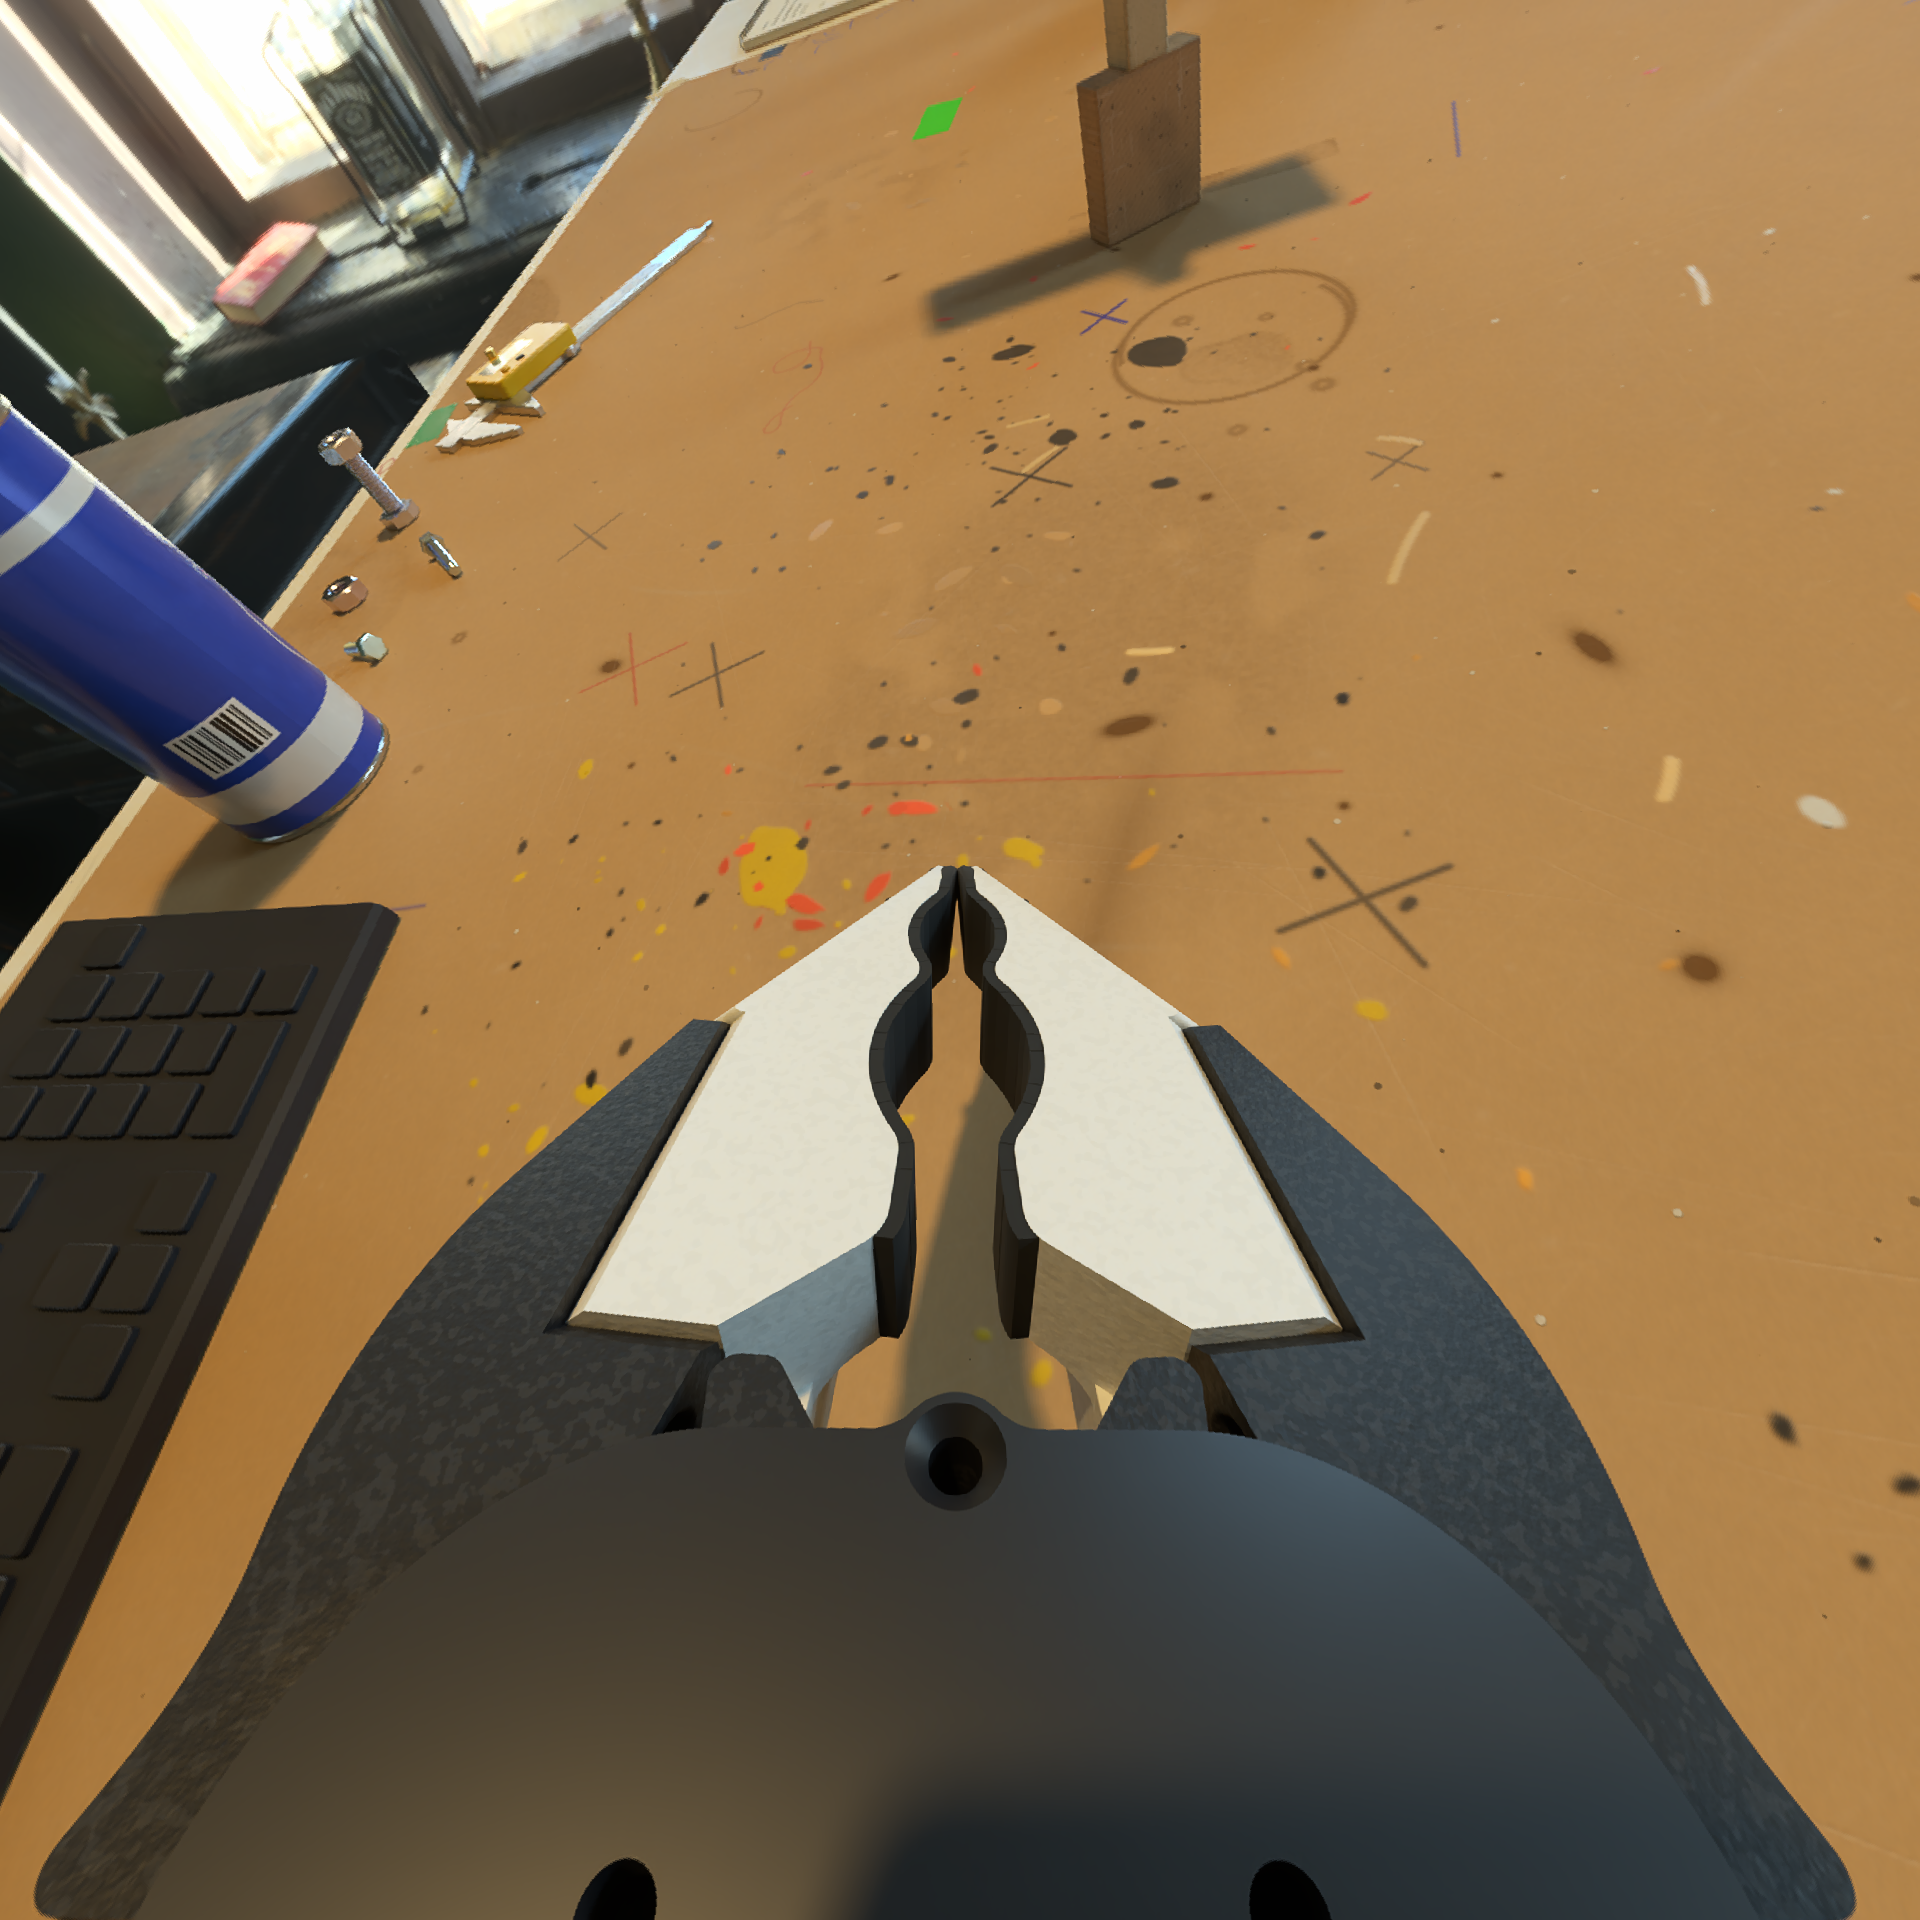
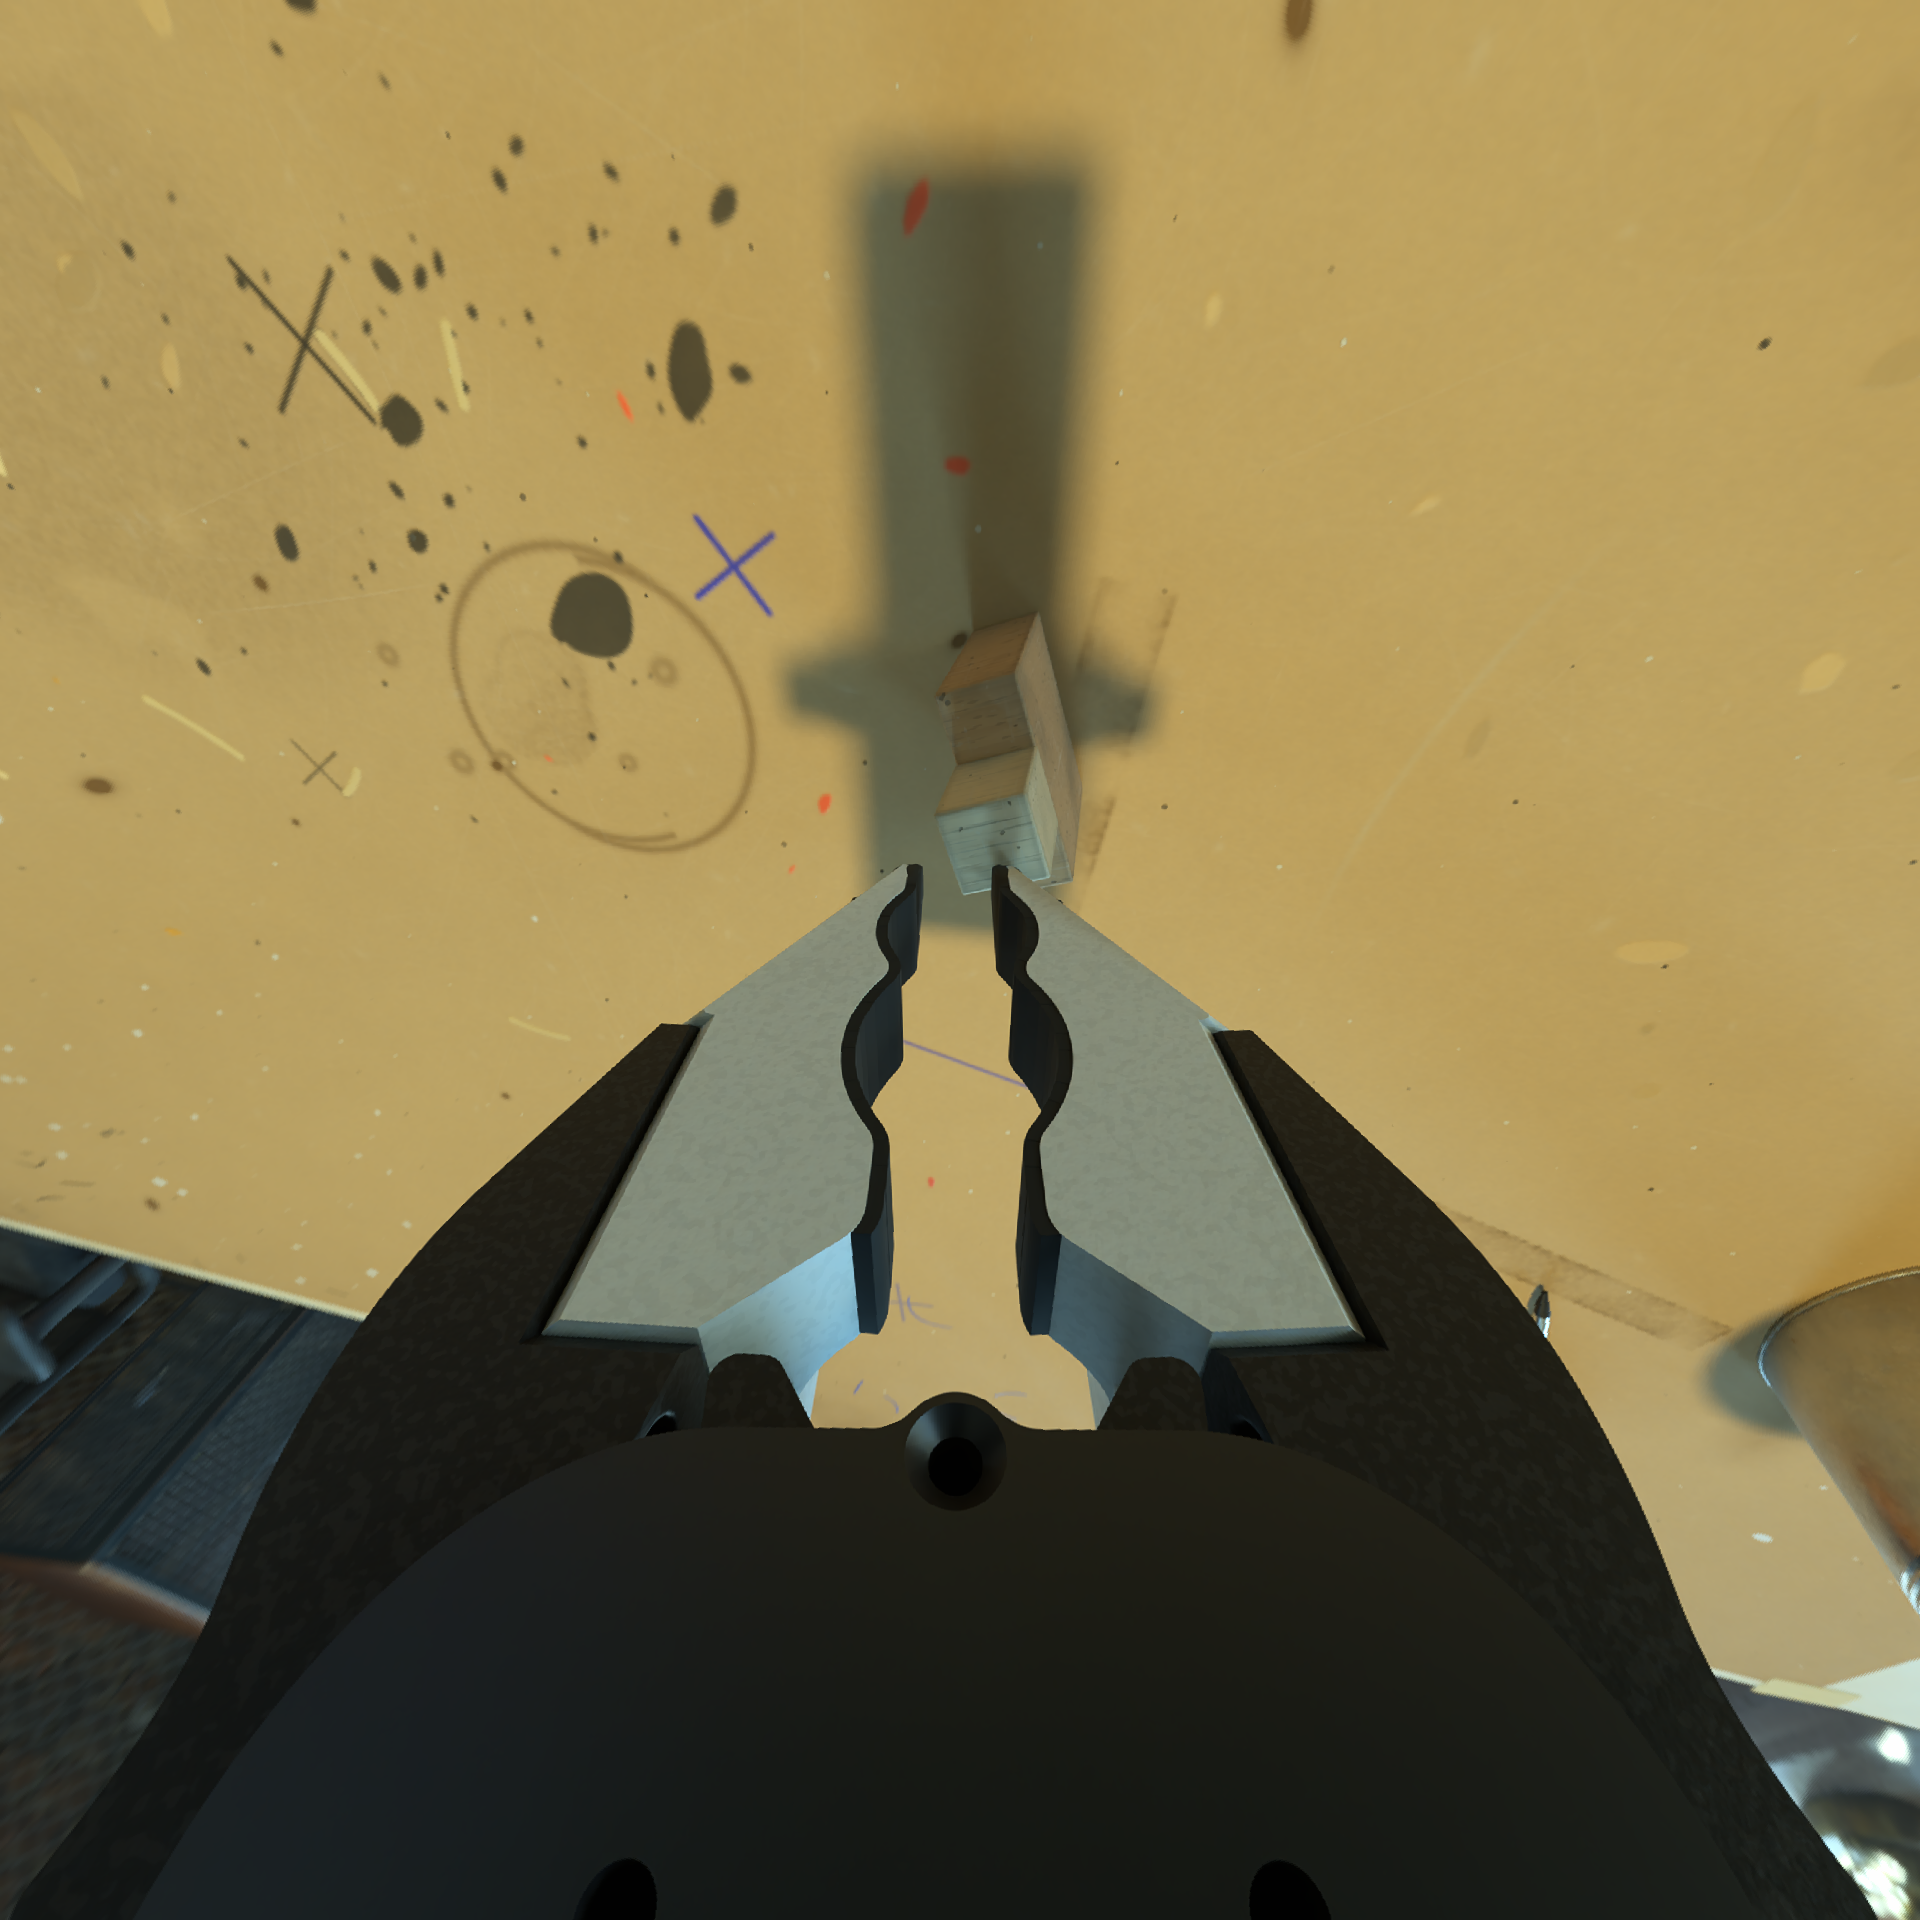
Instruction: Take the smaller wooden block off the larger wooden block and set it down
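Note:
In the left wrist view the larger wooden block [image 1: 1138, 145] stands upright far ahead on the brown tabletop [image 1: 1247, 644], with the smaller wooden block [image 1: 1132, 26] on top of it, cut off by the frame edge. My left gripper [image 1: 956, 875] is shut and empty, low over the table and far from the blocks. The right wrist view looks down on the stack: the smaller block [image 2: 985, 844] is nearest, the larger block [image 2: 992, 665] beneath it. My right gripper [image 2: 956, 875] is slightly open, its tips just above the smaller block's near end, and it holds nothing.
A blue can [image 1: 156, 644], a black keyboard [image 1: 156, 1091], loose bolts and nuts [image 1: 364, 478] and a yellow-hilted toy sword [image 1: 540, 353] lie along the table's left edge. A metal cone-shaped vessel [image 2: 1849, 1403] stands at the right. The table edge [image 2: 156, 1252] runs lower left.

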Controlling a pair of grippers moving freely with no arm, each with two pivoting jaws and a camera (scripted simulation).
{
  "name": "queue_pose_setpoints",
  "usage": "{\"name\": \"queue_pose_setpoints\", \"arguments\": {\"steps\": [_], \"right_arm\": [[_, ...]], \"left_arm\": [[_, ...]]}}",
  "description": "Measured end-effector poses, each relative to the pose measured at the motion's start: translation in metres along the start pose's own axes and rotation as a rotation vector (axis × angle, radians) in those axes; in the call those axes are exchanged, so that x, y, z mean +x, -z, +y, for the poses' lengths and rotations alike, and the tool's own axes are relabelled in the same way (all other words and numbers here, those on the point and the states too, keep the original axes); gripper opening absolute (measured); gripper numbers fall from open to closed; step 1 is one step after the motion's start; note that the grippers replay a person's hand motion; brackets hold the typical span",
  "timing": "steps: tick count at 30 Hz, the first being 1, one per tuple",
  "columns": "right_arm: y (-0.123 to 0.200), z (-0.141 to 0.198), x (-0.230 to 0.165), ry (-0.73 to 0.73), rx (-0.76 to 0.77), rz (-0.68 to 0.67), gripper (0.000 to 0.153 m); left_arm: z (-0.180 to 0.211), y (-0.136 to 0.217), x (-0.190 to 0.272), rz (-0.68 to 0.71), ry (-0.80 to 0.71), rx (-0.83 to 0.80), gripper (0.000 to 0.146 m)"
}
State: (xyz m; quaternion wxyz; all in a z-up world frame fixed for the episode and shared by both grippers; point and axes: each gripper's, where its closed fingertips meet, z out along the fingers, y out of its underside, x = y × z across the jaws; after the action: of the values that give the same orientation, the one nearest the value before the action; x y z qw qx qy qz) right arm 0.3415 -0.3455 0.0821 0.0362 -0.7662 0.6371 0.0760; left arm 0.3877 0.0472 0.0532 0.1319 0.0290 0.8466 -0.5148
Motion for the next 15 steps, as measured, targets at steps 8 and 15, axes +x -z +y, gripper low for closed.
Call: {"name": "queue_pose_setpoints", "arguments": {"steps": [8,15], "right_arm": [[0.001,-0.002,0.002,0.214,-0.170,0.125,0.012],[0.039,-0.031,0.013,0.869,-0.161,0.791,0.000]], "left_arm": [[0.001,0.000,0.001,0.002,-0.007,-0.010,0.000],[0.001,0.000,0.001,0.005,-0.007,-0.009,0.000]]}}
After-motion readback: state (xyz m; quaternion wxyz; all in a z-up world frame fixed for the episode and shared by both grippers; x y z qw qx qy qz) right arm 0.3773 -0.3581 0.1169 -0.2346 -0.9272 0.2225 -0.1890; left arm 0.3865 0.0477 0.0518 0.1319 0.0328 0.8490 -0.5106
